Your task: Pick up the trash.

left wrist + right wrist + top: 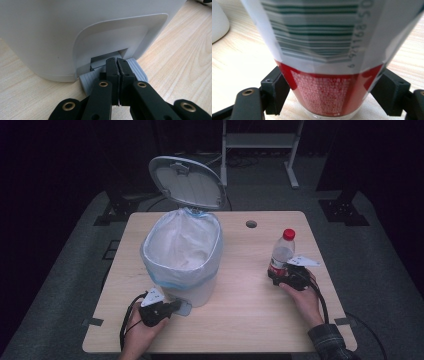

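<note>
At the near edge of the wooden desk (pixel 250 315), the left hand-held gripper (pixel 172 306) has its jaws pressed together, their tips resting on the grey foot pedal (pixel 135 68) at the base of the white pedal bin (pixel 182 265). The bin stands on the left half of the desk, lined with a white bag (pixel 182 242), its lid (pixel 187 182) raised and tilted back. On the right, the right hand-held gripper (pixel 276 276) is clamped on the lower part of a plastic water bottle (pixel 281 255), one jaw on each side of its red label band. The bottle stands upright on the desk near the right edge, red cap (pixel 289 234) on top, well apart from the bin.
</note>
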The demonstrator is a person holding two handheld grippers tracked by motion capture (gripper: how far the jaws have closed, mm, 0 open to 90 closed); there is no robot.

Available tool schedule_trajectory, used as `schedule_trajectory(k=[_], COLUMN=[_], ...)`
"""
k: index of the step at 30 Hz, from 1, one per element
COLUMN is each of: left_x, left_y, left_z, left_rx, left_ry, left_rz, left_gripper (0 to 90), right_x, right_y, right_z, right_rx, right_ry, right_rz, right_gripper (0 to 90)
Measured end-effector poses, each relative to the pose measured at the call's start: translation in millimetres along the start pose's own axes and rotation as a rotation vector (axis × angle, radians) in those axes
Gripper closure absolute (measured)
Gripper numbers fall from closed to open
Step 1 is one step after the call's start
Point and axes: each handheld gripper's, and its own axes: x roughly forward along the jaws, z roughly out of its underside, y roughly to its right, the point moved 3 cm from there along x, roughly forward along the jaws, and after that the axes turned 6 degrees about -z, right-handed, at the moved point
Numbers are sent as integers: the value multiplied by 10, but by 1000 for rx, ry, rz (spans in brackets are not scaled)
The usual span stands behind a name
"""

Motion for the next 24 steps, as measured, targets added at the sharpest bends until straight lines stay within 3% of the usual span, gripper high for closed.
schedule_trajectory(k=[24], left_x=[0], left_y=[-1], left_z=[0], left_rx=[0], left_ry=[0], left_rz=[1], left_gripper=[889], right_x=[-47], right_y=[-36], right_z=[-25], right_rx=[-39], right_ry=[-5], right_rz=[1], right_gripper=[259])
